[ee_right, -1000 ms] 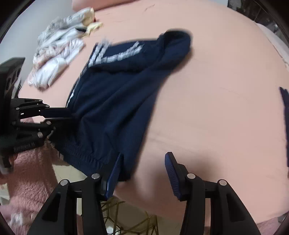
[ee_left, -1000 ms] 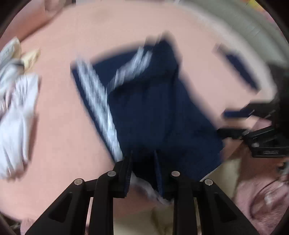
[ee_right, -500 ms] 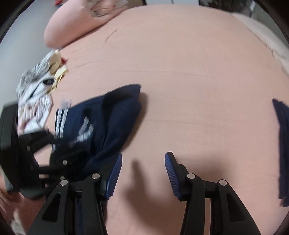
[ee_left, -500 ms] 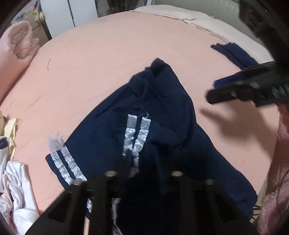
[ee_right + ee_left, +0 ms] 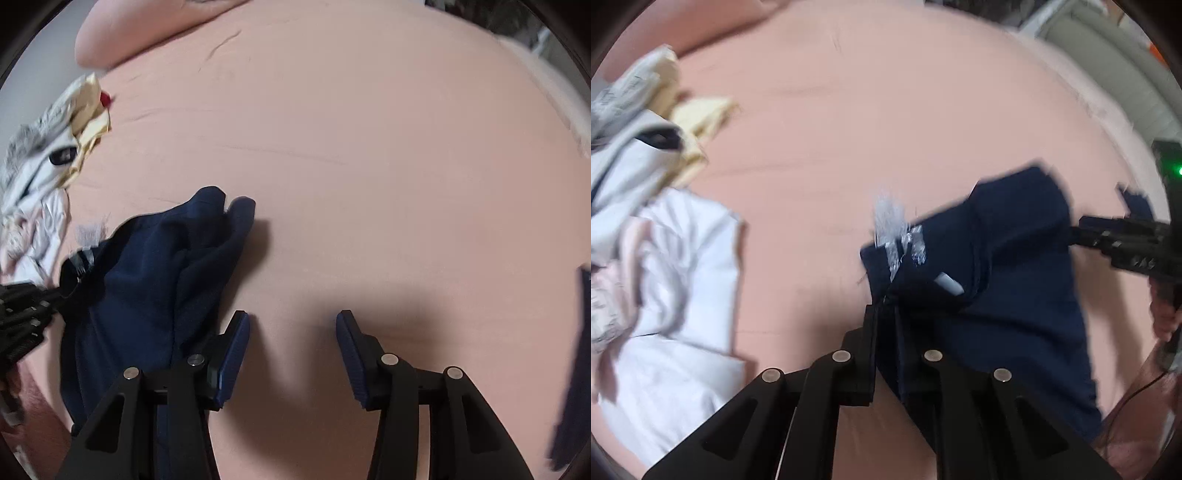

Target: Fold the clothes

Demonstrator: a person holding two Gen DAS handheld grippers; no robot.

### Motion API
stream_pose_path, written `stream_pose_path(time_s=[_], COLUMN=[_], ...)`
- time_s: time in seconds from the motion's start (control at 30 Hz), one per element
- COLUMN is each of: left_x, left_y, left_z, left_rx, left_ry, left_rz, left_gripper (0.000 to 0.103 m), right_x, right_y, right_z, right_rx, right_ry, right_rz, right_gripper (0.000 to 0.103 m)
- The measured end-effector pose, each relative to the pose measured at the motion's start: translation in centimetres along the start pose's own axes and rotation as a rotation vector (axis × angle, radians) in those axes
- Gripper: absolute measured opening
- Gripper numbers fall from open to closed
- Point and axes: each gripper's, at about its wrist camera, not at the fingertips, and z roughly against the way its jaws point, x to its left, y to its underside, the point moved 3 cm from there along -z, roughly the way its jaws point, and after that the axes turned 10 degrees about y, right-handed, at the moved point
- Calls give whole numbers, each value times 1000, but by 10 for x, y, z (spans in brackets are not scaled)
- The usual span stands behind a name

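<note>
Navy shorts [image 5: 1015, 266] with white side stripes lie bunched and partly doubled over on the pink bed sheet [image 5: 886, 110]. My left gripper [image 5: 886, 314] has its jaws nearly together with a navy edge of the shorts pinched between them; the jaws are opening slightly. In the right wrist view the shorts [image 5: 155, 266] sit at the lower left, with the left gripper [image 5: 74, 273] at their left edge. My right gripper [image 5: 291, 332] stands open over bare sheet, empty, its left finger right beside the cloth. It also shows in the left wrist view as the right gripper [image 5: 1115, 229].
A heap of white, grey and yellow clothes [image 5: 657, 221] lies at the left, seen too in the right wrist view as the heap [image 5: 40, 177]. A pink pillow [image 5: 147, 33] is at the back. Another dark blue item [image 5: 576, 369] lies at the right edge.
The left gripper has carried the shorts' edge across the bed, so the shorts went from spread out to bunched. The right gripper moved off the waistband to bare sheet, still open.
</note>
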Motion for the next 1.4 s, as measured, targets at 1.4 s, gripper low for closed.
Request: stream_pose_path(time_s=[1.4], left_x=[-42], left_y=[-7], left_z=[5], left_rx=[47], left_ry=[82], left_rz=[-195], left_gripper=[14], right_x=[2], right_y=[139], right_z=[50], right_rx=[-47], right_ry=[-82], right_rz=[42], right_gripper=[49])
